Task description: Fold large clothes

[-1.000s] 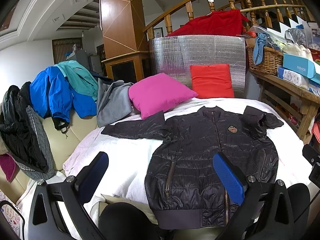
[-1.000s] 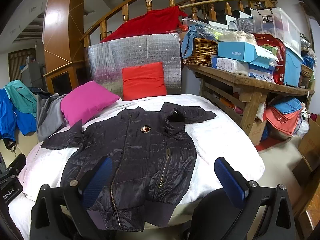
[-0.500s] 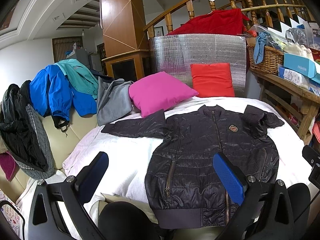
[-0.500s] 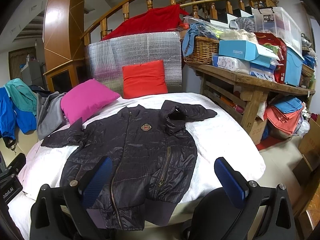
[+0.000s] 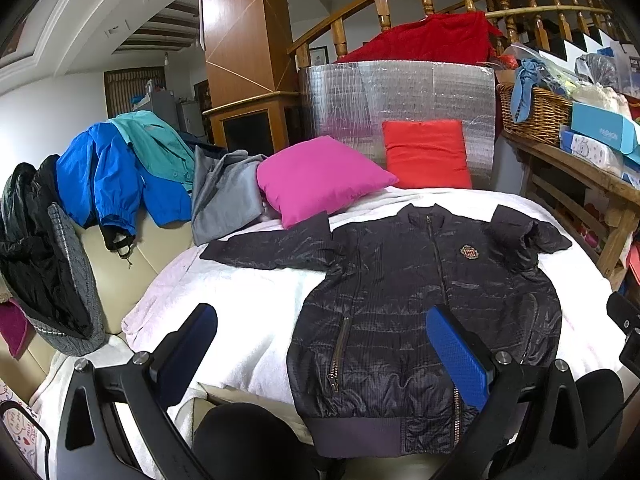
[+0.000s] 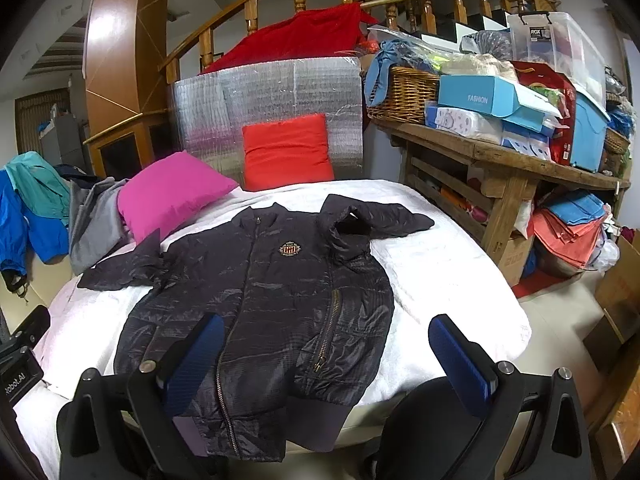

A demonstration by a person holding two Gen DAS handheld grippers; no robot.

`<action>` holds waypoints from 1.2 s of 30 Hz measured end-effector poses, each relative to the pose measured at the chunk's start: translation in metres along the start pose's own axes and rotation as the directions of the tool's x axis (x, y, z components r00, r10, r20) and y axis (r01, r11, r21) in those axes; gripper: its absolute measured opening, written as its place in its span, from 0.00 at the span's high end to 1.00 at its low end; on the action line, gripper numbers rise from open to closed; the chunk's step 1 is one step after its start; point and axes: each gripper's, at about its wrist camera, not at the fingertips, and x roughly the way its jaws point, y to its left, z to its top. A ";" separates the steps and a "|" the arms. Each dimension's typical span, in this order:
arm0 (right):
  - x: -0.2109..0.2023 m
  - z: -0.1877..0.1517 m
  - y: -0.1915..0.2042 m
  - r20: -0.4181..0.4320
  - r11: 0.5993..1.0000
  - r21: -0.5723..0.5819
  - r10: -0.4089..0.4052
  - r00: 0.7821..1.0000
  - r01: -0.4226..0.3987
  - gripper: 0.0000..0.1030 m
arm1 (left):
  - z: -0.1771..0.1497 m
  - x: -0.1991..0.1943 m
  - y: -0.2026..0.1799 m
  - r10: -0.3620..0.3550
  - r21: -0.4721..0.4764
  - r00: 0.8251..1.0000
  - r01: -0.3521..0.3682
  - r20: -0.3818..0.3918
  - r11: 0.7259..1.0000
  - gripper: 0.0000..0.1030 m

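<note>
A black quilted zip jacket [image 5: 420, 304] lies flat, front up, on a white-covered bed [image 5: 248, 304]. Its left sleeve stretches out to the left; its right sleeve is folded up near the shoulder. It also shows in the right wrist view [image 6: 272, 296]. My left gripper [image 5: 324, 344] is open and empty, held above the near bed edge at the jacket's lower left. My right gripper [image 6: 324, 352] is open and empty, above the jacket's hem at its lower right.
A pink pillow [image 5: 320, 178] and a red pillow [image 5: 426, 154] sit at the bed's head. Blue, teal and grey clothes [image 5: 120, 172] hang over a sofa on the left. A cluttered wooden table [image 6: 508, 160] stands to the right.
Both grippers have drifted slightly; the jacket sits a touch higher in the right wrist view. Nothing was taken hold of or moved.
</note>
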 end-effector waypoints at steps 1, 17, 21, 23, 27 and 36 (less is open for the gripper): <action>0.002 0.000 0.000 -0.002 1.000 -0.002 -0.003 1.000 0.003 0.00 | 0.000 0.002 0.000 0.000 0.000 1.000 0.000 -0.003 1.000 0.00; 0.122 0.047 -0.079 -0.078 0.989 0.146 -0.010 0.997 0.022 0.00 | 0.025 0.165 -0.031 -0.082 -0.017 0.958 0.080 -0.275 0.997 0.00; 0.209 0.065 -0.143 -0.140 0.942 0.332 0.097 0.985 -0.046 0.00 | 0.024 0.260 -0.048 -0.057 -0.042 0.913 0.044 -0.405 0.998 0.00; 0.252 0.070 -0.174 -0.142 0.898 0.431 0.161 0.977 -0.085 0.00 | 0.023 0.296 -0.054 -0.016 -0.039 0.907 0.000 -0.420 0.999 0.00; 0.341 0.075 -0.236 -0.087 0.693 0.696 0.339 0.937 -0.186 0.00 | 0.027 0.340 -0.067 -0.046 -0.101 0.904 0.003 -0.426 0.995 0.00; 0.471 0.070 -0.280 -0.079 0.433 0.894 0.406 0.911 -0.115 0.13 | 0.035 0.366 -0.079 -0.126 -0.151 0.933 0.079 -0.336 0.985 0.00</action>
